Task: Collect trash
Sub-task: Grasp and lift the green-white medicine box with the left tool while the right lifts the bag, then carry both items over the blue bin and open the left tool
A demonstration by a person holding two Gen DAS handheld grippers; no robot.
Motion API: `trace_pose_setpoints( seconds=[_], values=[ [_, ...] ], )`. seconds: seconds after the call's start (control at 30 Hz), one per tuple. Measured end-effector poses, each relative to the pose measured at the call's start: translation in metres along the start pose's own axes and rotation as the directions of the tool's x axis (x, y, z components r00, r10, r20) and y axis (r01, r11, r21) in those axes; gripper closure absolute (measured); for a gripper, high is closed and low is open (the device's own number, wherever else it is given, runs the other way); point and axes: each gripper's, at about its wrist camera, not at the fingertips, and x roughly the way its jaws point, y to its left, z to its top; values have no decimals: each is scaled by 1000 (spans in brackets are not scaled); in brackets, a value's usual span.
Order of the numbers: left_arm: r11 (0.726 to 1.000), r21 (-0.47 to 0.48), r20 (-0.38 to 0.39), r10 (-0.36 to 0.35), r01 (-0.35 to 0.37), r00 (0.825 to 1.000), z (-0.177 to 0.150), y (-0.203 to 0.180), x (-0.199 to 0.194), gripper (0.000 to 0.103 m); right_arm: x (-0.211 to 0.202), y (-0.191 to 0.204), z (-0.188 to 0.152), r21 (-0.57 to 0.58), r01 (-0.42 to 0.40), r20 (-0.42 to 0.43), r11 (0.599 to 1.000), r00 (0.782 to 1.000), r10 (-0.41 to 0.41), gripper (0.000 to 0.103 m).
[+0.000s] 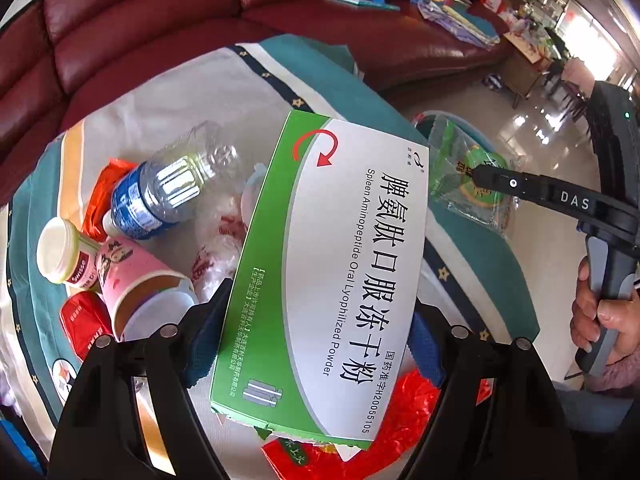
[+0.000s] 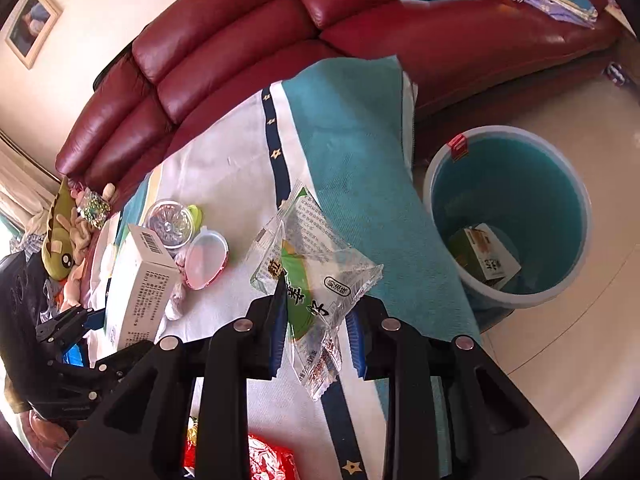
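Observation:
My left gripper [image 1: 316,344] is shut on a green and white medicine box [image 1: 332,272] and holds it above the table; the box also shows in the right wrist view [image 2: 140,284]. My right gripper [image 2: 318,328] is shut on a clear and green snack wrapper [image 2: 312,272], lifted over the table's right side; it also shows in the left wrist view [image 1: 468,176]. A teal bin [image 2: 576,200] stands on the floor to the right with a small box [image 2: 486,258] inside.
On the cloth-covered table [image 1: 168,96] lie a plastic bottle [image 1: 168,188], a pink paper cup [image 1: 140,284], a white jar [image 1: 64,256], clear bags and red wrappers [image 1: 408,400]. A pink lidded container [image 2: 206,258] lies mid-table. A red sofa [image 2: 224,40] runs behind.

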Motion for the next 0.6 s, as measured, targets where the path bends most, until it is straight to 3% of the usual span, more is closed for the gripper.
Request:
trace_pose_setpoints(
  seconds=[0.13,0.33,0.6],
  values=[
    [1000,21,13,-10,10,1000,25,-21,1,24,-24,-25,12,43,10,63,999,998,-13,78],
    [995,90,0,-49,49,999,64,-81,22,24,-64,-87,30,133,57,156,989,985,-78,78],
    [979,186,-55,-78,87,995,102,-154,64,24,-80,-157,38,234,114,170,966,973,-156,78]
  ],
)
